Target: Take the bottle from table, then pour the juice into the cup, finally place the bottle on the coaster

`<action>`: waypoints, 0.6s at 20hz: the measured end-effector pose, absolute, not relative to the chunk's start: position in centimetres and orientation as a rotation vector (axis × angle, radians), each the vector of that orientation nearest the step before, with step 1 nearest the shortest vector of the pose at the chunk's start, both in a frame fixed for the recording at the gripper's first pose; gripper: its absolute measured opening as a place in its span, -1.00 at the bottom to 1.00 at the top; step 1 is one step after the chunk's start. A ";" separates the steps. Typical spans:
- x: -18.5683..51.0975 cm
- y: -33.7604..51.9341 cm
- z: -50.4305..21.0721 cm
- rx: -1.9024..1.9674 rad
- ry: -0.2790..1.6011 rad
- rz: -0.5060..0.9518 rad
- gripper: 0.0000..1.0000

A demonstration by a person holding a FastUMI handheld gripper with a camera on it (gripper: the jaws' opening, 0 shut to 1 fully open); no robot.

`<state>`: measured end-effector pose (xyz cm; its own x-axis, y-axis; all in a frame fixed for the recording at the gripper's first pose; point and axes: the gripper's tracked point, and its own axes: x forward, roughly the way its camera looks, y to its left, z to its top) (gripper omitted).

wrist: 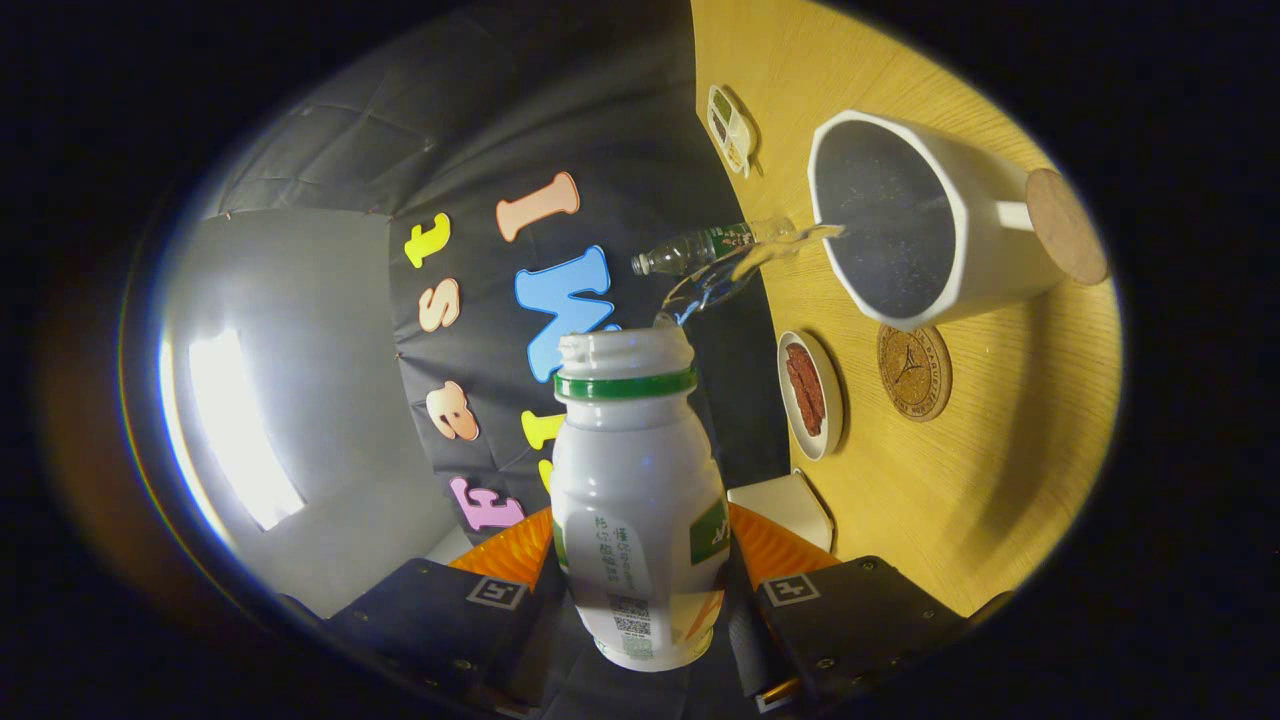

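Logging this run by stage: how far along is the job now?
Done: the bottle is off the table, clamped between the tongs. In hand: it is tipped and liquid streams from its mouth into the cup. Left: finish pouring, then set the bottle on the coaster, which is bare.

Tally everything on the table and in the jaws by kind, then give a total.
Bottles: 2, one white clamped between the jaws, one clear lying beyond it
Cups: 1
Coasters: 1
Dishes: 2, round and divided
Total: 6
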<state>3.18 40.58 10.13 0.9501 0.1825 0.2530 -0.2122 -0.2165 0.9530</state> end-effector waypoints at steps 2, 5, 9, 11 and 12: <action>3.2 40.7 10.2 1.758 -0.023 0.365 0.41; 3.2 40.7 10.3 1.762 -0.025 0.368 0.40; 3.2 41.0 10.4 1.776 -0.027 0.373 0.40; 3.2 41.0 10.4 1.780 -0.029 0.374 0.40; 3.2 41.0 10.5 1.783 -0.030 0.374 0.41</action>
